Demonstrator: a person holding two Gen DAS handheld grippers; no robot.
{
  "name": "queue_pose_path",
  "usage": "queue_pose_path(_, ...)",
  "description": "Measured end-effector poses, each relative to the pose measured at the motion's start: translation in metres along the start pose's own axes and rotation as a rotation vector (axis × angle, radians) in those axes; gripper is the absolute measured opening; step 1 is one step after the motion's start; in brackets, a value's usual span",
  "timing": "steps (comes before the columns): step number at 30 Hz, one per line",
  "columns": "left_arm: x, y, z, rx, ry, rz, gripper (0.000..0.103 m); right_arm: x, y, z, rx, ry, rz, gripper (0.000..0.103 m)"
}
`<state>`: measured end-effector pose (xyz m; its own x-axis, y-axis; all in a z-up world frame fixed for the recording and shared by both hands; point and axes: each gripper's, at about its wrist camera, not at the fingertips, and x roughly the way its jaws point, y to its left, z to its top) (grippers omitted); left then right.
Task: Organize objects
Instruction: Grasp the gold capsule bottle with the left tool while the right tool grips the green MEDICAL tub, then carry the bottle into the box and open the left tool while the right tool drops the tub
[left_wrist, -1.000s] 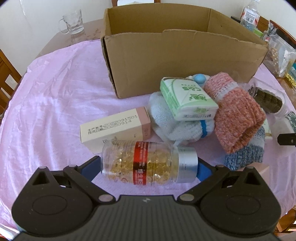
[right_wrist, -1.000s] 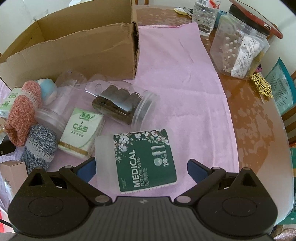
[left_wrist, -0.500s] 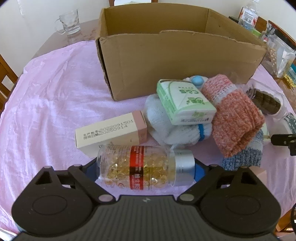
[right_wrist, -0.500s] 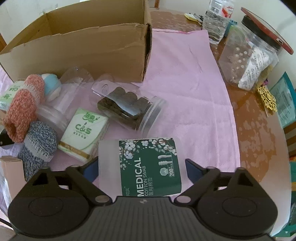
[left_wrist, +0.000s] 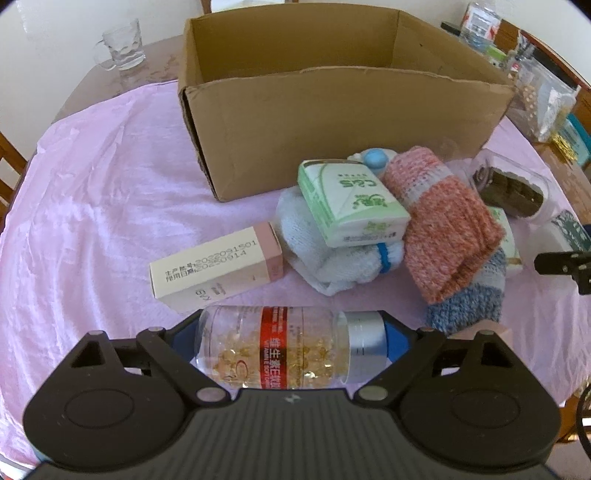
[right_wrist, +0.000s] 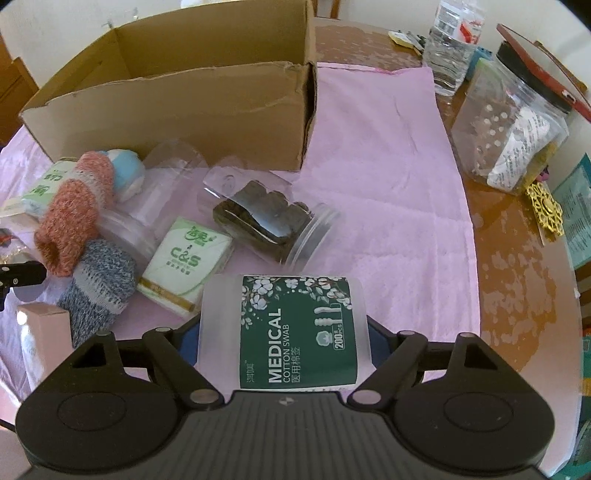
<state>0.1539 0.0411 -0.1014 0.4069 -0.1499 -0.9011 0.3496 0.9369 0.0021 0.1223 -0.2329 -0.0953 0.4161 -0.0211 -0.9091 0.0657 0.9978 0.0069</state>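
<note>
My left gripper (left_wrist: 291, 334) is shut on a clear bottle of yellow capsules (left_wrist: 280, 350) with a red label and silver cap, held crosswise just short of a pink-and-cream carton (left_wrist: 218, 266). My right gripper (right_wrist: 284, 338) is shut on a frosted tub of cotton swabs (right_wrist: 291, 328) with a green label. The open cardboard box (left_wrist: 332, 110) (right_wrist: 177, 107) stands behind the pile. In the pile lie a green tissue pack (left_wrist: 347, 203), a white sock (left_wrist: 332, 262), a pink knit sock (left_wrist: 447, 229), a blue-grey sock (right_wrist: 99, 284), a second tissue pack (right_wrist: 184, 258) and a clear jar of dark pieces (right_wrist: 273, 221).
A pink cloth (left_wrist: 103, 192) covers the round wooden table (right_wrist: 517, 258). A glass mug (left_wrist: 118, 48) stands far left. On the right stand a water bottle (right_wrist: 450, 44), a big clear jar with a red lid (right_wrist: 513, 122) and a gold ornament (right_wrist: 546, 206). An empty clear jar (right_wrist: 170, 173) lies by the box.
The right fingers have shut on the swab tub. Both grippers have drawn back and risen a little with their objects, so the box and pile sit farther off.
</note>
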Motion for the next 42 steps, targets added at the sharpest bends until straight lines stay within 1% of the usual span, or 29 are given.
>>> queue_pose_path(6,-0.016,-0.003,0.004,0.027,0.016,-0.021,0.093,-0.017,0.002,0.008,-0.063,-0.018,0.018,0.086)
queue_pose_path(9,-0.028,-0.005,0.009,0.055,0.014,-0.021,0.093,-0.028,0.003,0.015,-0.096,-0.033,0.036,0.086)
queue_pose_path(15,-0.053,-0.009,0.027,0.114,-0.010,-0.023,0.093,-0.050,0.007,0.031,-0.152,-0.082,0.058,0.086)
queue_pose_path(20,-0.075,-0.015,0.049,0.145,-0.061,-0.028,0.093,-0.065,0.013,0.049,-0.198,-0.127,0.085,0.086)
queue_pose_path(25,-0.091,-0.019,0.075,0.153,-0.127,-0.044,0.093,-0.076,0.021,0.072,-0.232,-0.176,0.100,0.086)
queue_pose_path(32,-0.096,-0.016,0.120,0.163,-0.198,-0.040,0.093,-0.085,0.031,0.107,-0.265,-0.245,0.127,0.086)
queue_pose_path(37,-0.086,-0.009,0.156,0.151,-0.232,-0.010,0.093,-0.084,0.036,0.129,-0.258,-0.277,0.140,0.086)
queue_pose_path(42,-0.065,-0.002,0.197,0.139,-0.225,0.003,0.093,-0.080,0.037,0.145,-0.224,-0.277,0.152,0.086)
